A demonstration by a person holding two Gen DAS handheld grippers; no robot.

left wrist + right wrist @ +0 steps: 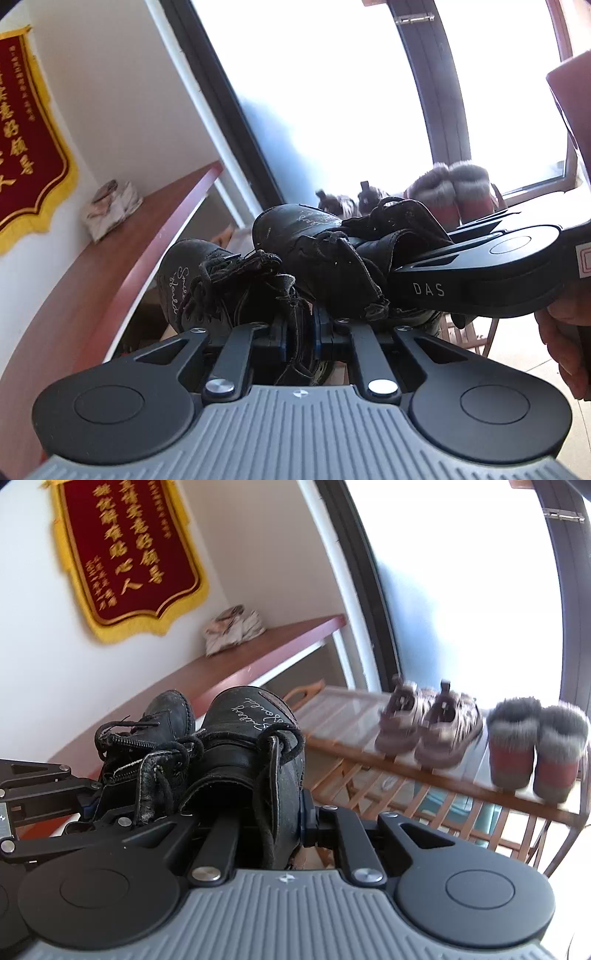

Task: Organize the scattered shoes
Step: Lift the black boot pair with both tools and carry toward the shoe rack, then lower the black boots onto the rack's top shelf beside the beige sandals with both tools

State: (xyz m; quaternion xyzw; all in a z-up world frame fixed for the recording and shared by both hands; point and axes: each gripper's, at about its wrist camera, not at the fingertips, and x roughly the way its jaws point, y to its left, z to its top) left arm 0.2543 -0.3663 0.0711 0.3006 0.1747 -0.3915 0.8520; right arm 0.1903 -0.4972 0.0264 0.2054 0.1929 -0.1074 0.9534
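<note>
Each claw (297, 332) (271, 819) pinches a scuffed black leather boot (207, 291) (243, 746).

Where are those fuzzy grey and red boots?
In the right wrist view, the pair of grey-fur-trimmed red boots stands at the right end of the slatted wooden shoe rack, beside the brown strappy sandals.

Sandals (428, 727) left of slippers (535, 749), on rack (354, 760).

Black boots (236, 753) with white script, grey-furred red slippers (535, 746), a crimson banner (129, 550) fringed gold.
</note>
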